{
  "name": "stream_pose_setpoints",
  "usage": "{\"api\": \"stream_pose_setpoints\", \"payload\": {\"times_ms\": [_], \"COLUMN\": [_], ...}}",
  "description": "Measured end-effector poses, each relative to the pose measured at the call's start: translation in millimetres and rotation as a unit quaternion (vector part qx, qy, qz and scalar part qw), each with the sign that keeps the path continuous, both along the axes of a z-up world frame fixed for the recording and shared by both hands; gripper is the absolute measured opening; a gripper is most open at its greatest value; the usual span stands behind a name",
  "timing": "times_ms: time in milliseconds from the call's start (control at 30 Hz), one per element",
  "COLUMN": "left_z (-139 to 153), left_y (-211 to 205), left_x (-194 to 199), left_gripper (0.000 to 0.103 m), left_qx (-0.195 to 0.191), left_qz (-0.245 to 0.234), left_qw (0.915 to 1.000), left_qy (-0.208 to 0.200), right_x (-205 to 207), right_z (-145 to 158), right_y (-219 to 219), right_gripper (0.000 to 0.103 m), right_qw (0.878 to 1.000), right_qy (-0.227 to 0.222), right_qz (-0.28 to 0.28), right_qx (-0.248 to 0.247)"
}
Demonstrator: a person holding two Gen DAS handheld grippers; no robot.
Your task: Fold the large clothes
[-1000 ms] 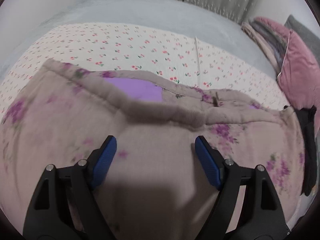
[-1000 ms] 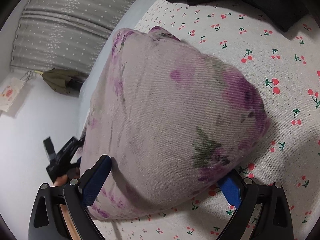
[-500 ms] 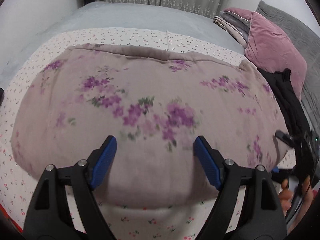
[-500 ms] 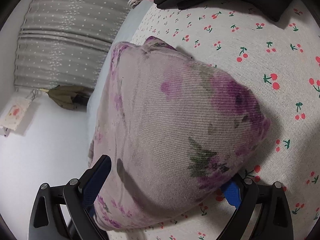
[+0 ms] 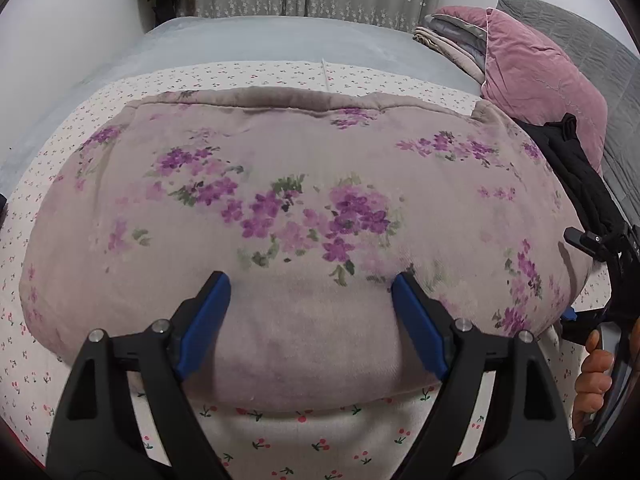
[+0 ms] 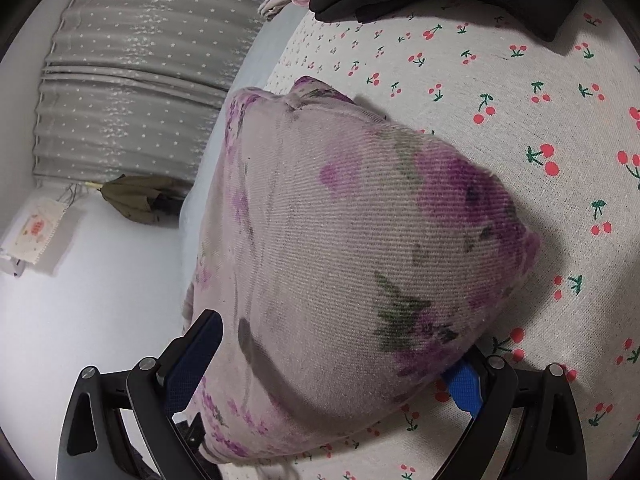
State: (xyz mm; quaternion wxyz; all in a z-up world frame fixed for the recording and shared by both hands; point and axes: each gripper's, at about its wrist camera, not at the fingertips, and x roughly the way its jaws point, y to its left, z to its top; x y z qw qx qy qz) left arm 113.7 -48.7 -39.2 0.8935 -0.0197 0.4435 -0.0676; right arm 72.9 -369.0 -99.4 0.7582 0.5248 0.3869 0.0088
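Lying folded across the cherry-print sheet [image 5: 304, 446], the floral garment [image 5: 288, 208] fills the middle of the bed, its thick hem running along the far edge toward twelve o'clock. At nine o'clock the sheet curves away to a pale grey bedspread [image 5: 248, 44]. The left gripper [image 5: 310, 320] hovers over the near fold at six o'clock, its jaws spread wide and opening further, with the cloth bulging up between the blue pads [image 5: 204, 326] but not pinched. Past one o'clock sits a pink cushion [image 5: 536, 80], with a black garment [image 5: 576, 172] draped just below it at three. At four o'clock a hand [image 5: 596, 376] grips the right gripper [image 6: 336, 376], whose jaws stand far apart either side of the garment's corner; whether its pads press the cloth I cannot tell.
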Motion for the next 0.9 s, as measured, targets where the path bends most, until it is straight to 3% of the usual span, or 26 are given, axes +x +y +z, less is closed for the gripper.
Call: {"api": "stream_pose_setpoints", "payload": {"times_ms": [533, 733, 900], "left_z": [10.9, 24.4, 1.1], "left_y": [20.1, 102.7, 189.4], "left_x": [-7.4, -4.4, 7.3], "left_gripper": [0.084, 0.084, 0.084], "left_qx": [-0.014, -0.051, -0.107], "left_qz": [-0.014, 0.074, 0.156], "left_qw": [0.9997, 0.9954, 0.982], "left_qy": [-0.014, -0.033, 0.004], "right_x": [0.2, 2.0, -0.9], "right_z": [-0.6, -3.4, -6.3], "right_y": [-1.6, -5.7, -19.0], "right_gripper": [0.1, 0.1, 0.1], "right_qw": [1.0, 1.0, 0.999], "right_qy": [0.0, 0.0, 0.004], "right_qz": [0.001, 0.001, -0.01], "right_qx": [0.005, 0.02, 0.037]}}
